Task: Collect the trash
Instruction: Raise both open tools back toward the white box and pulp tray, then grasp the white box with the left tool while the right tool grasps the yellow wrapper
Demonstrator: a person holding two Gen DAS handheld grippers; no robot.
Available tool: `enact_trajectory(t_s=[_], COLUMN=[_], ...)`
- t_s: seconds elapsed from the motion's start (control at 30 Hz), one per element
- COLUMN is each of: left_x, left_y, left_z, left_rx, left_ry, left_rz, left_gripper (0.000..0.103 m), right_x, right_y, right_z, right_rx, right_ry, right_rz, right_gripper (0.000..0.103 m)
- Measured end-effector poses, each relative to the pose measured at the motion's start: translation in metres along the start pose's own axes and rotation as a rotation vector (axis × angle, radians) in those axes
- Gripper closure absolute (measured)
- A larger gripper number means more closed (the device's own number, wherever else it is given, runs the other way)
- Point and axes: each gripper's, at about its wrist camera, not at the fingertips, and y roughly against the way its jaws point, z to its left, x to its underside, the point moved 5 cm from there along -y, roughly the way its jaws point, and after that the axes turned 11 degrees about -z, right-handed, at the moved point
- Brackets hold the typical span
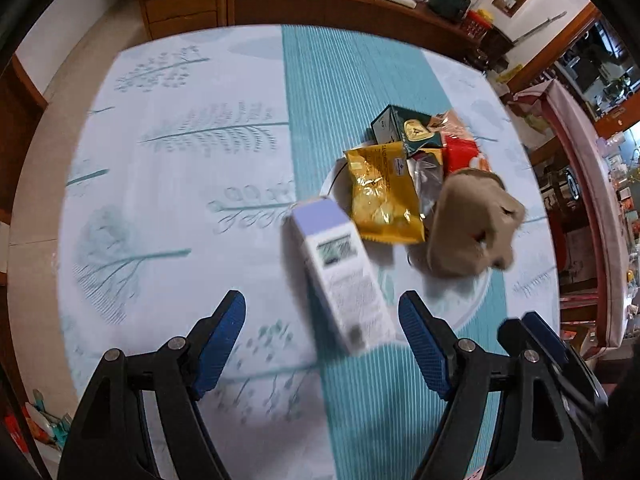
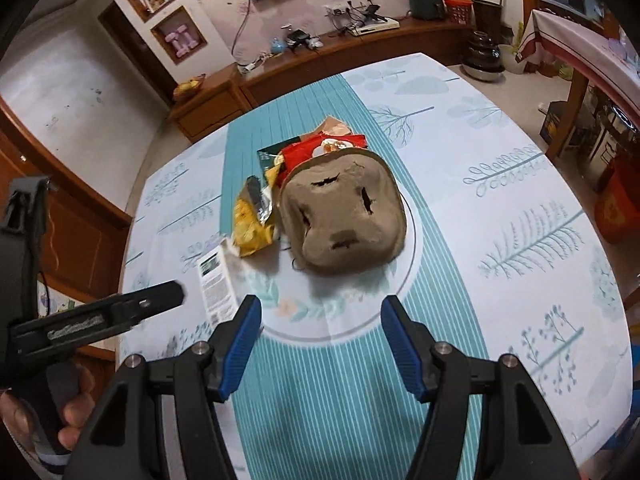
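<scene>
A pile of trash lies on a white plate (image 2: pixel 414 240) on the table's teal runner. It holds a brown pulp cup carrier (image 2: pixel 344 212), a yellow wrapper (image 1: pixel 382 200), a red wrapper (image 1: pixel 460 152) and a green packet (image 1: pixel 404 128). A white and lilac box (image 1: pixel 340 272) lies beside the plate, blurred. My left gripper (image 1: pixel 322 304) hangs open above the box's near end, touching nothing. My right gripper (image 2: pixel 320 308) is open over the plate's near rim, short of the cup carrier. In the right wrist view the box (image 2: pixel 216 280) lies left of the plate.
The patterned tablecloth (image 1: pixel 180 200) stretches to the left of the pile. A wooden sideboard (image 1: pixel 320 4) with clutter runs along the far wall. A red bucket (image 2: pixel 616 208) stands on the floor to the right. A hand (image 2: pixel 76 404) holds the left gripper's handle.
</scene>
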Motion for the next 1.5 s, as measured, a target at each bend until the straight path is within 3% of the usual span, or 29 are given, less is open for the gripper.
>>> enact_trajectory(t_s=[0.17,0.23,0.3,0.4,0.73,1.17,1.37,1.47,1.5], left_x=[-0.002,0.001,0.005,0.007,-0.005,-0.008,-0.007,-0.004,-0.002], left_y=[-0.040,-0.048,-0.052,-0.051,-0.032,-0.020,-0.017,-0.013,-0.011], left_z=[-0.008,-0.009,-0.008,0.000,0.051,0.101,0.105,0.109,0.110], left_rx=[-0.051,-0.040,-0.008,-0.031,-0.094,-0.111,-0.113,-0.113,-0.114], left_ry=[-0.016,-0.013,0.007,0.011,0.058,0.092,0.088,0.091,0.089], left_rz=[0.059,0.080,0.098,0.088,0.020,-0.002,-0.013,-0.015,-0.017], left_gripper=[0.028,0.047,0.059,0.069,0.069,0.069,0.069,0.069,0.069], right_x=[-0.005,-0.003,-0.001,0.002,0.000,-0.012,-0.020,-0.022,-0.022], right_y=[-0.014,-0.017,-0.020,-0.025,-0.056,-0.103,-0.114,-0.115,-0.116], right_z=[-0.004,-0.003,0.000,0.006,0.041,0.052,0.057,0.059,0.060], right_rx=[0.009,0.005,-0.007,-0.033,-0.148,-0.167,-0.169,-0.176,-0.175], right_ry=[-0.034,-0.038,-0.040,-0.037,-0.062,-0.150,-0.161,-0.162,-0.158], right_rz=[0.008,0.022,0.036,0.058,0.091,0.060,0.022,0.006,0.007], right_gripper=[0.041,0.041,0.041,0.041,0.041,0.041,0.041,0.061,0.073])
